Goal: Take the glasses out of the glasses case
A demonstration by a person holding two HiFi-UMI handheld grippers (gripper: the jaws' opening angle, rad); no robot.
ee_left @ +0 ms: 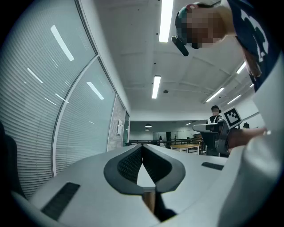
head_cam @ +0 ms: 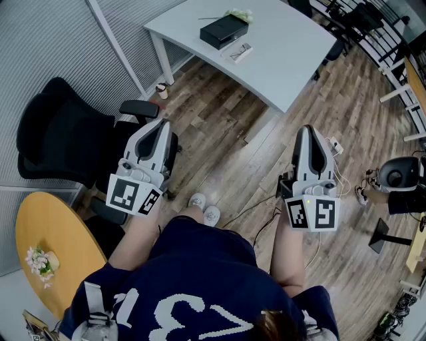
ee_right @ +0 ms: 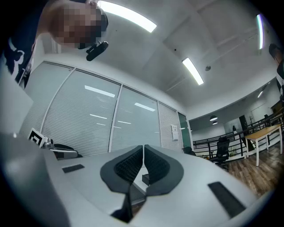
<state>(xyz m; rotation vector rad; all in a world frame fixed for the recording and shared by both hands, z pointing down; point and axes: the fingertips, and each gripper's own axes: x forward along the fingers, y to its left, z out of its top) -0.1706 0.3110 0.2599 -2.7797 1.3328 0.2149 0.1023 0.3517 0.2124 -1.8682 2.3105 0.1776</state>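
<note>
Head view: case [head_cam: 224, 30] on bench [head_cam: 286, 46], far side. Left gripper [head_cam: 158, 126], right gripper [head_cam: 311, 132] well short of bench, jaws closed together, holding nothing. Likely trouble: arriving closed, shoving case off bench.

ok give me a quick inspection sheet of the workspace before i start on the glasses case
surface: white table, well ahead of both grippers
job's things: black case on the table, looks closed; small pale thing beside it, too small to tell
clutter: flowers behind the case
grippers: left gripper shut, empty; right gripper shut, empty
cables: cables loose on the floor, right side
surroundings: black chair and round yellow table at left
</note>
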